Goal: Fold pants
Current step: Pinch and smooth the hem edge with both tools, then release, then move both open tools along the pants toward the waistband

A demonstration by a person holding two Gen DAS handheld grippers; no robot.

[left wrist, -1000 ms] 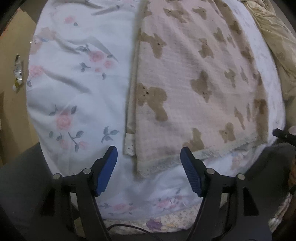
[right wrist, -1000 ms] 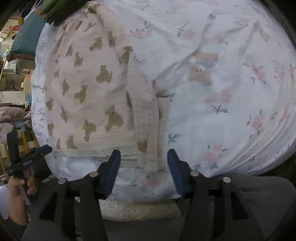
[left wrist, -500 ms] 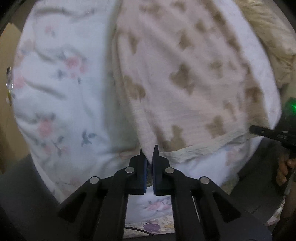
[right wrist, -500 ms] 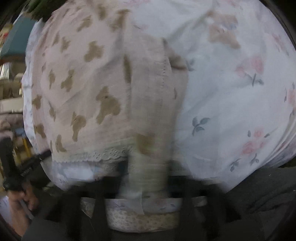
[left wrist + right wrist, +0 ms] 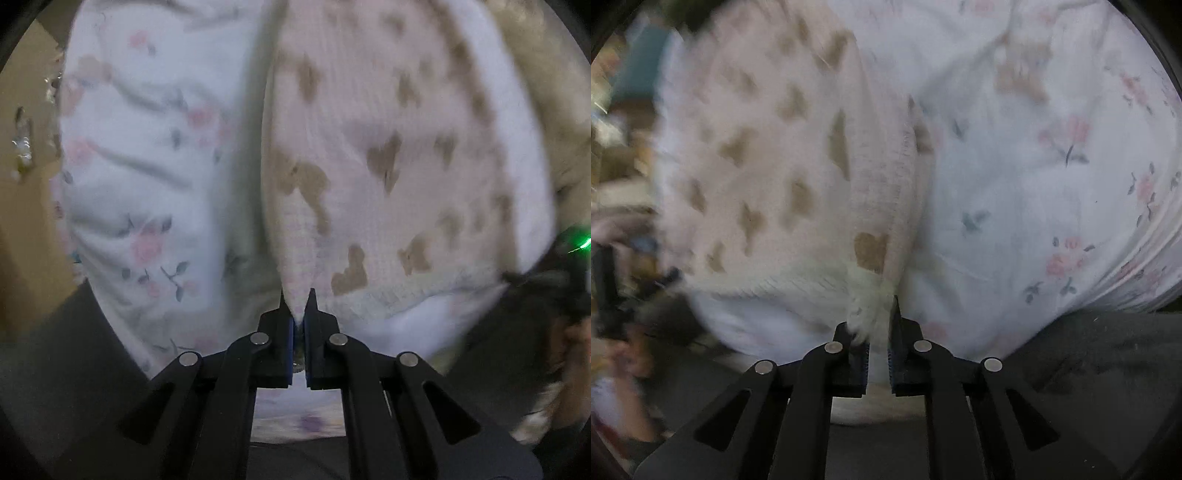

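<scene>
Pink pants with brown bear prints (image 5: pixel 388 155) lie on a floral bedsheet (image 5: pixel 147 155). My left gripper (image 5: pixel 297 302) is shut on the near left corner of the pants' lace hem and lifts it into a ridge. In the right wrist view the same pants (image 5: pixel 768 155) fill the left half. My right gripper (image 5: pixel 873 314) is shut on the near right corner of the hem, with bunched lace between its jaws. Both views are blurred by motion.
The white bedsheet with pink flowers (image 5: pixel 1052 184) covers the bed on the right. A beige blanket (image 5: pixel 546 85) lies at the far right of the bed. The other hand-held gripper with a green light (image 5: pixel 569 258) shows at the right edge. Cluttered shelves (image 5: pixel 617 122) stand on the left.
Both grippers went from open above the hem to shut on its two near corners. The cloth at each corner has risen and pulled into a ridge.
</scene>
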